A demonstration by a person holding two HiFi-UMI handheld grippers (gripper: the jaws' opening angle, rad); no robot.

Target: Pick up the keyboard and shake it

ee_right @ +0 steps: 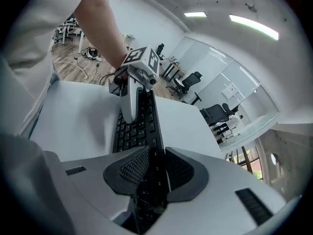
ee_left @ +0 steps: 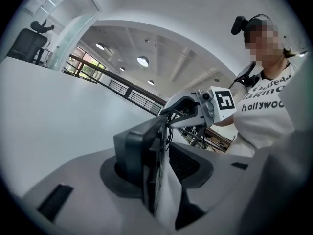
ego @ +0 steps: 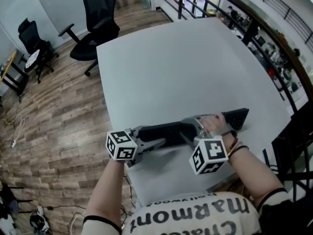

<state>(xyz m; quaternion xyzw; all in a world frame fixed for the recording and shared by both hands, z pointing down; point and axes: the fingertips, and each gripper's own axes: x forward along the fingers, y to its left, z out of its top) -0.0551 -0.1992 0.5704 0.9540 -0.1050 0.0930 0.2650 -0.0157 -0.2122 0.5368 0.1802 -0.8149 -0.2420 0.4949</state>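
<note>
Plainly, this is a two-handed hold on one long object. At the left, the left gripper (ee_left: 152, 169) has its jaws set fairly wide astride the keyboard's (ego: 166, 130) left end; one pad lies against the dark casing, but a pale sliver shows between the casing and the other pad, so I judge that this side does not yet pinch. The keyboard itself runs crosswise over the near part of the white table (ego: 186, 62), tipped up on its long edge; whether it is quite clear of the tabletop I cannot tell. Further right, the right gripper (ee_right: 155, 172) is closed narrow on the keyboard's edge, both ribbed pads pressing it, with the key rows running away from the jaws; the keyboard's right end sticks out beyond that grip.

It should handle as a light, stiff plastic slab; smooth casing may slip under a sharp shake, and keycaps are poor places to squeeze. The sound hold is on the rim near each end; the left jaws probably need to bite before any shaking.
</note>
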